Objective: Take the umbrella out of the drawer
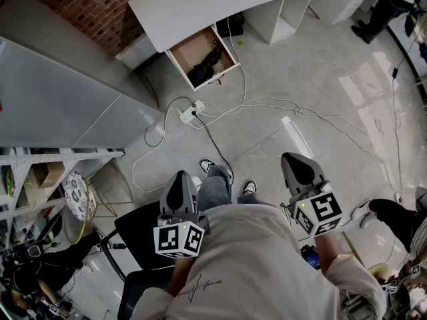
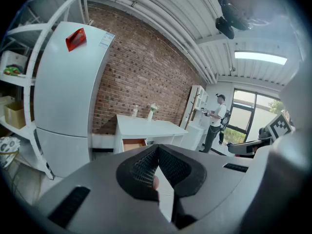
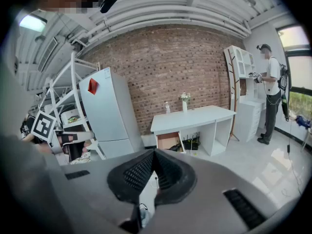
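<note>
An open wooden drawer (image 1: 202, 57) hangs under the white desk (image 1: 220, 5) across the floor, far ahead of me. A black umbrella (image 1: 207, 65) lies inside it. The right gripper view shows the drawer (image 3: 168, 140) with the dark umbrella (image 3: 177, 147) in it. In the left gripper view only the drawer front (image 2: 132, 143) shows. My left gripper (image 1: 180, 179) and right gripper (image 1: 298, 160) are held close to my body, pointing toward the desk. Both are shut and hold nothing, the left gripper (image 2: 157, 149) and the right gripper (image 3: 154, 152) each with pads meeting at the tips.
A grey fridge (image 1: 53, 99) stands left of the desk. A power strip with white and black cables (image 1: 190, 114) lies on the floor between me and the drawer. A black chair (image 1: 137, 229) is at my left. A person (image 3: 270, 91) stands far right.
</note>
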A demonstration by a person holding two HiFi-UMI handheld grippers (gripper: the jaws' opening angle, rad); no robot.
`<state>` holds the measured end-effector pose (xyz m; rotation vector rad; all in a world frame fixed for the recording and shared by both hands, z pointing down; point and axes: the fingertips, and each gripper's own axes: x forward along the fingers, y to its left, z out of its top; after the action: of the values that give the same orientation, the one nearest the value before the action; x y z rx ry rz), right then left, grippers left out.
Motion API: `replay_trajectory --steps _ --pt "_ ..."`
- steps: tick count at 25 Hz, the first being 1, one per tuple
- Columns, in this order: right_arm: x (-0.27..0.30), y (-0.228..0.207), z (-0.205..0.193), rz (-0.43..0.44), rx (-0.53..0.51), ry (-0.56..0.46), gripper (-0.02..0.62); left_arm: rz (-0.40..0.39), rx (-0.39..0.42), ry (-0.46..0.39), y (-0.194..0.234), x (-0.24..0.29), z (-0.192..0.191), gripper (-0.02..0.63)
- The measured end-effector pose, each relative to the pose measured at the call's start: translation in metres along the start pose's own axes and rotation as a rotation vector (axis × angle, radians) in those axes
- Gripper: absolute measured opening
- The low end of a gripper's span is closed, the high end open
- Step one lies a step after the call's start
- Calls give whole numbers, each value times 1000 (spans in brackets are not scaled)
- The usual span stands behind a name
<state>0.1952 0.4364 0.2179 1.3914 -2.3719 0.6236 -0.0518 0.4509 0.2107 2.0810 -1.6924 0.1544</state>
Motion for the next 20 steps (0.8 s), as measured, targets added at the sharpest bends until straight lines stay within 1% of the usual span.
replay_trajectory --steps 3,5,7,10,13,16,20 --pt "-44 5 -13 -5 -7 -34 14 -23 38 0 -40 -26 -18 17" --pt "-61 12 -21 -10 -36 -56 14 -23 73 -9 -56 -35 -22 17" --pt "-68 19 -26 -8 -58 -81 14 -20 97 -21 -65 -38 -23 17" --pt "-74 26 -27 0 -79 -118 14 -16 111 -46 -76 -46 -20 17" --pt "-78 20 -21 -20 -61 -154 15 -6 140 -69 -87 -52 -14 17" --pt "-82 16 -18 -7 -35 -177 15 -17 147 -70 -99 -52 -16 17" --pt "-81 16 -20 30 -54 -154 15 -84 118 -58 -119 -46 -21 17"
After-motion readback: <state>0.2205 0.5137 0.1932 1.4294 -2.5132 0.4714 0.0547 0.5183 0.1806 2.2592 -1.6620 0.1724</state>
